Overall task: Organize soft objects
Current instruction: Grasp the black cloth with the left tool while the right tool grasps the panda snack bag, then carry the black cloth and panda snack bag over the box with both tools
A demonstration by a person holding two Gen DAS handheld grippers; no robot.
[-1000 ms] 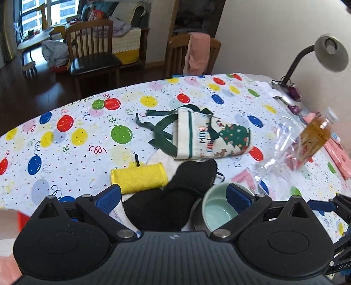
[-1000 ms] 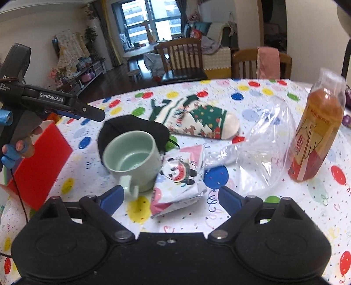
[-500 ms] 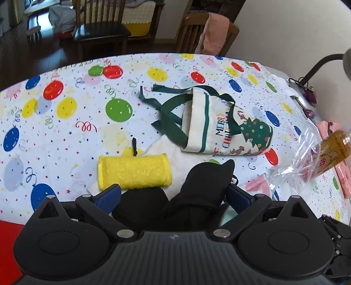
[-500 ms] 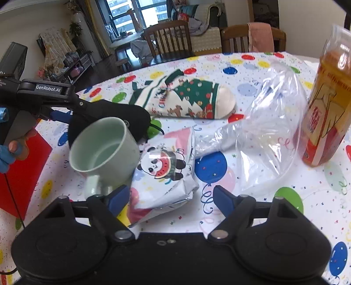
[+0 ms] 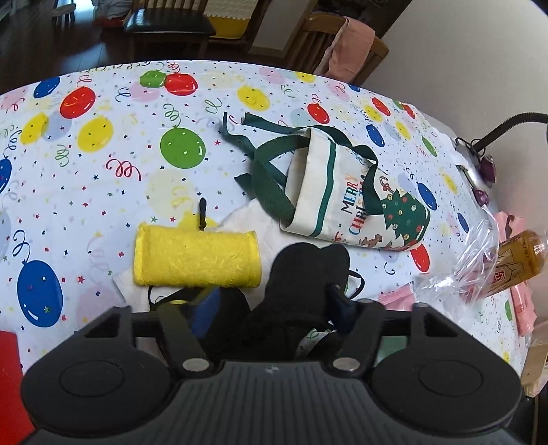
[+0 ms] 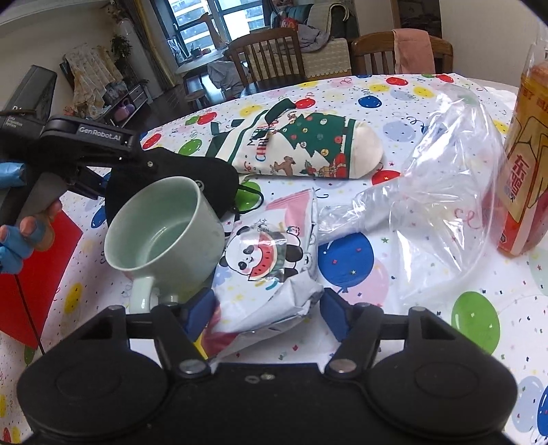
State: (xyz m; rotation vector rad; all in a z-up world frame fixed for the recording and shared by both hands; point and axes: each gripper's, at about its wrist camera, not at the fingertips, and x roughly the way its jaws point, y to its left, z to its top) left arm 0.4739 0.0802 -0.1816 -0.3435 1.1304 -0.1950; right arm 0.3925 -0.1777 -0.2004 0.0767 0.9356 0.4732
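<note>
1. Light: we see even, soft daylight on the tablecloth (image 5: 102,191); no lamp glow visible.
2. Source: bright windows (image 6: 219,20) at the back of the right-wrist view, slightly blown out.
3. Shadows: weak, diffuse; a thin one under the yellow roll (image 5: 195,260).
4. Glare: we note highlights on the clear plastic bag (image 6: 441,191) and the mug (image 6: 164,229) rim.
5. Dim zones: floor and chairs, top of the left-wrist view.
6. Distortion: strong fisheye bend, dark vignette in the corners.
7. Focus: centre sharp; gripper bodies close up look soft.
</note>
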